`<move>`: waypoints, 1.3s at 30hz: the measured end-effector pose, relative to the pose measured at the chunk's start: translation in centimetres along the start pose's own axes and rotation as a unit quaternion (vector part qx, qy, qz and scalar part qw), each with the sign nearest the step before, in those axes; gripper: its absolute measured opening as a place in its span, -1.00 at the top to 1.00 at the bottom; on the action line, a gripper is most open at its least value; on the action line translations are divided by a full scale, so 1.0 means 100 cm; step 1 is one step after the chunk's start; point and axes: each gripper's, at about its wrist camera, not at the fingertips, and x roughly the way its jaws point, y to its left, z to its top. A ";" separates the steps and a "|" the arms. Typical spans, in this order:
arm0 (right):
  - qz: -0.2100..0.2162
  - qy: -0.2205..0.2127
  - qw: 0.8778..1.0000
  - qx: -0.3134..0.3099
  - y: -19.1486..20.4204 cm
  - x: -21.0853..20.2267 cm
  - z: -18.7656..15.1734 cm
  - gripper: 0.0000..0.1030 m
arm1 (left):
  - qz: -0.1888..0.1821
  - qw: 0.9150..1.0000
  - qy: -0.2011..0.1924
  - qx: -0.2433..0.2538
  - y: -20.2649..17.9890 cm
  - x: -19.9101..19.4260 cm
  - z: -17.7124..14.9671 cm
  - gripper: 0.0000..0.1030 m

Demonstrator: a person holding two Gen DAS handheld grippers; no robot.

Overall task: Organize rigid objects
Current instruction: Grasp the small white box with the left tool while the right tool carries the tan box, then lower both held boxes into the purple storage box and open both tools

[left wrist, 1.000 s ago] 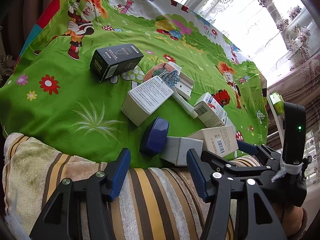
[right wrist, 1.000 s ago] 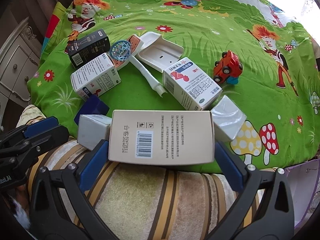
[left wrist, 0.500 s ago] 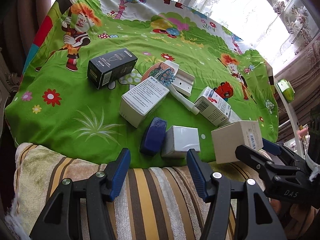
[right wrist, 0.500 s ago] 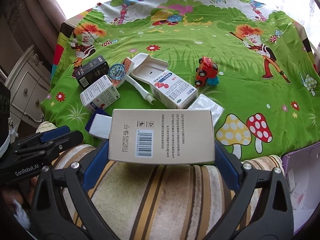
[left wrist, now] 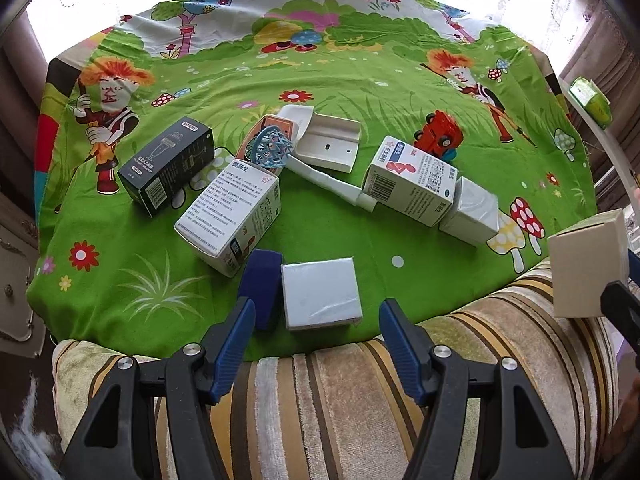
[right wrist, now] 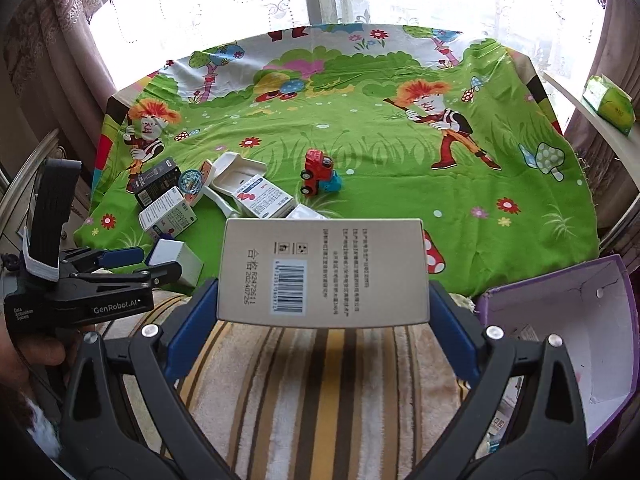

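Note:
My right gripper (right wrist: 320, 300) is shut on a beige barcoded box (right wrist: 324, 272), held in the air above the striped cushion; the same beige box (left wrist: 586, 264) shows at the right edge of the left wrist view. My left gripper (left wrist: 316, 340) hovers at the near edge of the green cloth with its jaws opening. A small grey wrapped box (left wrist: 320, 294) lies just ahead of it, its near edge between the blue fingertips (left wrist: 240, 320), untouched. A dark blue case (left wrist: 260, 284) leans beside that box. In the right wrist view, the left gripper (right wrist: 148, 264) sits at left.
Farther back on the cloth lie a black box (left wrist: 168, 168), a white printed box (left wrist: 230, 216), a white-and-red medicine box (left wrist: 412, 180), another wrapped box (left wrist: 472, 212), a red toy car (left wrist: 438, 136), a white bracket (left wrist: 328, 144) and a blue lattice ball (left wrist: 268, 148). An open purple box (right wrist: 560, 344) stands low right.
The right gripper has lifted the beige box off the cloth and carried it right and up. The left gripper has swung right and rolled, now facing the grey box, jaws wider.

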 end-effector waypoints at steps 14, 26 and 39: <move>-0.025 -0.017 0.998 0.062 -0.072 -0.033 -0.024 -0.92 | 0.014 0.999 -0.044 -0.001 -0.008 -0.020 -0.001 0.19; -0.077 -0.039 0.990 0.115 -0.141 -0.065 -0.041 -0.92 | -0.161 0.975 -0.153 -0.011 -0.068 -0.083 -0.005 0.19; -0.140 -0.049 0.974 0.170 -0.208 -0.090 -0.061 -0.92 | -0.288 0.949 -0.104 0.077 -0.176 -0.084 -0.026 0.19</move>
